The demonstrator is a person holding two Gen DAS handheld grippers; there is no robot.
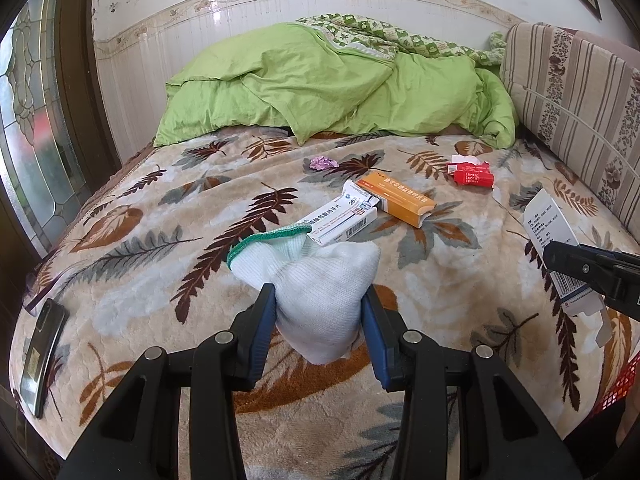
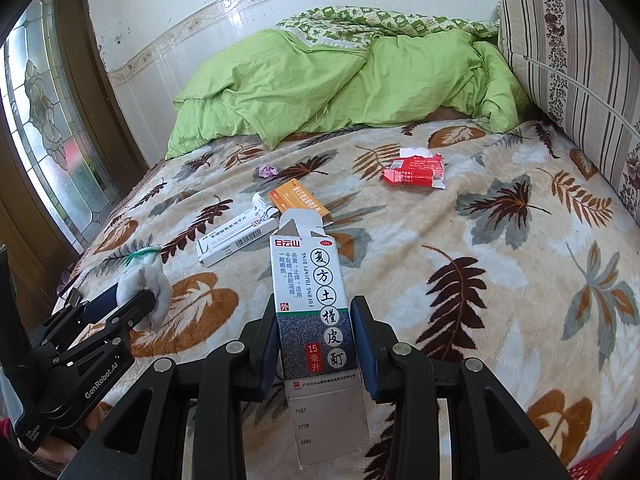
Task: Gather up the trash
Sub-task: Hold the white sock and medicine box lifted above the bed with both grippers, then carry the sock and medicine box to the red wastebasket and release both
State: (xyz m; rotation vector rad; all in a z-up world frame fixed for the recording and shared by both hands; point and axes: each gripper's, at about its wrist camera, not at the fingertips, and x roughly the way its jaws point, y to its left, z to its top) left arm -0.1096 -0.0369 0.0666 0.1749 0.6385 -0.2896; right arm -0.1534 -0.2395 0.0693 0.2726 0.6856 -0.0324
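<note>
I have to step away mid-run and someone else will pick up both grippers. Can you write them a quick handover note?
Left gripper: shut on a white sock.
Right gripper: shut on an opened medicine box.
Both are held above the bed; neither is binned yet. A red basket shows at the lower right edge.
Still lying on the blanket: white box, orange box, torn red packet, purple wrapper.
A phone lies at the left edge; probably not trash.

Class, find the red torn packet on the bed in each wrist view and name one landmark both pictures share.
Left wrist view: the red torn packet lies right of centre, above the middle, on the leaf blanket.
Right wrist view: the same packet is right of centre, above the middle.
Shared landmark: the orange box, down-left of the packet in both.
</note>
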